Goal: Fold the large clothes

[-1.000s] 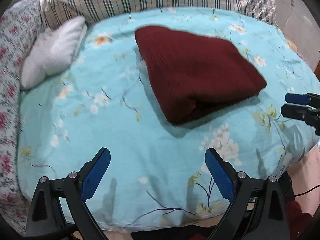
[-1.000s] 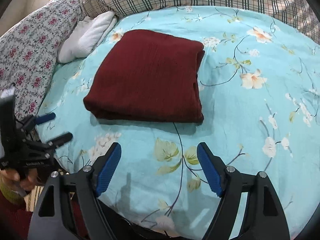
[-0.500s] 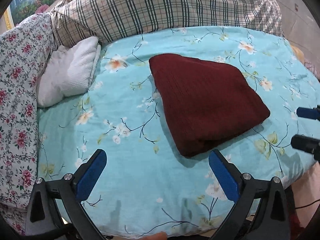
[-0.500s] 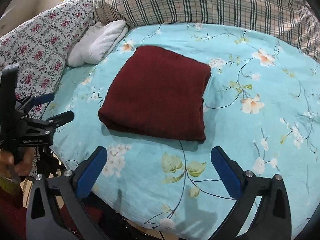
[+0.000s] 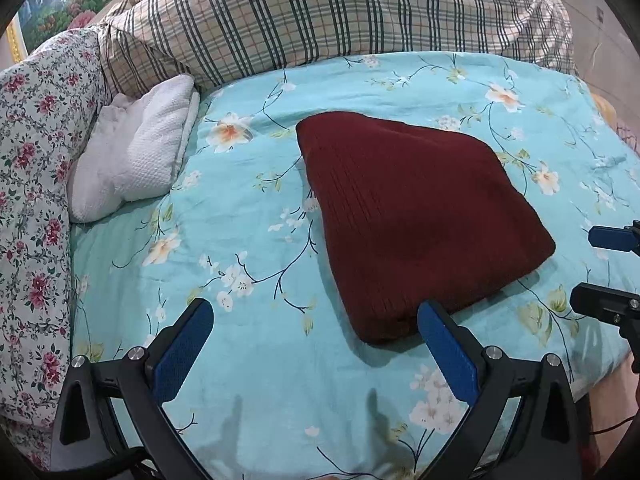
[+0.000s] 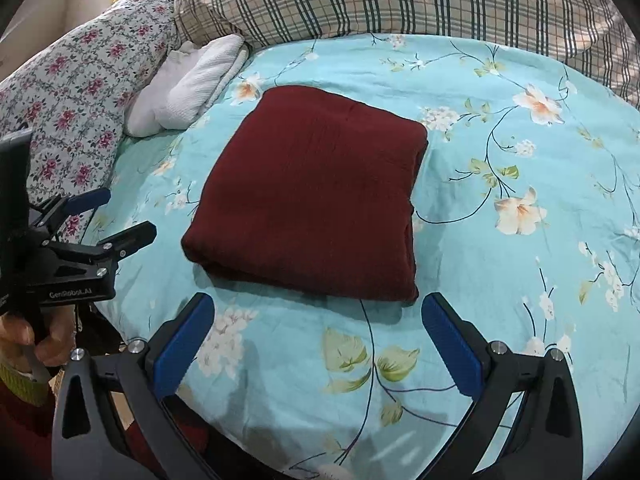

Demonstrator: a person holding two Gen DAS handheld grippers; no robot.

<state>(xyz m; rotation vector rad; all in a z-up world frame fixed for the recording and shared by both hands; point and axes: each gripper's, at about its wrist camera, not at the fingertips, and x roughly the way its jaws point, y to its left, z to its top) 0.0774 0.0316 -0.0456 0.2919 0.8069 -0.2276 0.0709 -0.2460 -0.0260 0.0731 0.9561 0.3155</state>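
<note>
A dark red knit garment (image 5: 416, 220) lies folded into a thick rectangle on the light blue floral bedsheet (image 5: 248, 200); it also shows in the right wrist view (image 6: 316, 196). My left gripper (image 5: 316, 344) is open and empty, hovering near the bed's front edge, its right finger just before the garment's near corner. My right gripper (image 6: 318, 340) is open and empty, just in front of the garment's near edge. The right gripper shows at the right edge of the left wrist view (image 5: 612, 272), the left gripper at the left of the right wrist view (image 6: 112, 216).
A white folded towel (image 5: 132, 164) lies at the back left of the sheet. A plaid quilt (image 5: 320, 20) is piled along the back. A floral pillow (image 5: 32, 184) runs down the left side. The bed's front edge (image 6: 280, 452) is right below the grippers.
Both grippers have pulled back and risen from the garment, so more of the quilt and pillow shows. The garment has not moved. Both stay open.
</note>
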